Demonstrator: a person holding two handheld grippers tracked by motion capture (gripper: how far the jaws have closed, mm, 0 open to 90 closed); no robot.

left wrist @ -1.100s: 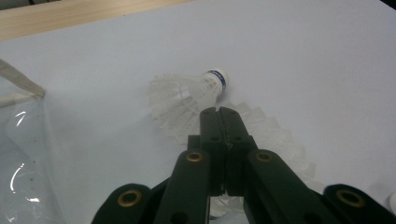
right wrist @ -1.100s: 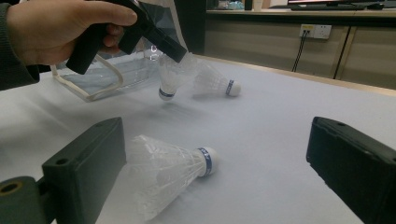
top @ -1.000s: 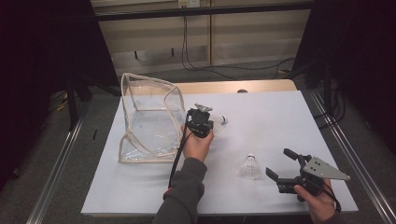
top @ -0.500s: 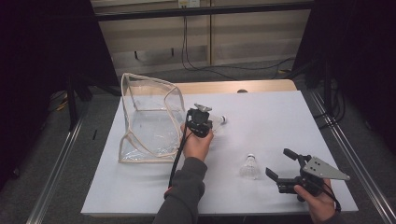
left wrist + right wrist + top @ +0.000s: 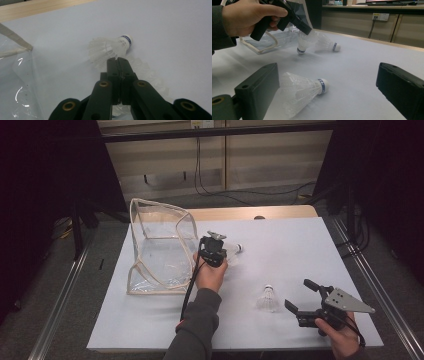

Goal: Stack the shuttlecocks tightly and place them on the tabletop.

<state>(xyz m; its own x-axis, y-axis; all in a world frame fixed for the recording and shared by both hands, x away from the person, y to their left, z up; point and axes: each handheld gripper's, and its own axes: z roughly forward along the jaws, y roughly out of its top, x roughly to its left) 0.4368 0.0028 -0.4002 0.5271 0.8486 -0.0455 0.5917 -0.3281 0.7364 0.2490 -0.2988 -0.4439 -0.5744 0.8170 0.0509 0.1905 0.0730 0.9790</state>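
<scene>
Clear bag [image 5: 155, 255] (looks empty); left gripper [image 5: 308, 30] pinches a shuttlecock [image 5: 303, 42], right gripper [image 5: 299, 296] released.

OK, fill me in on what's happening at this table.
A person works two hand-held grippers over a white table. The left gripper has its fingers shut on the feather skirt of a shuttlecock, cork down, beside a clear plastic bag. A second shuttlecock lies right next to it. The right gripper is open, facing a third shuttlecock lying on the table.
</scene>
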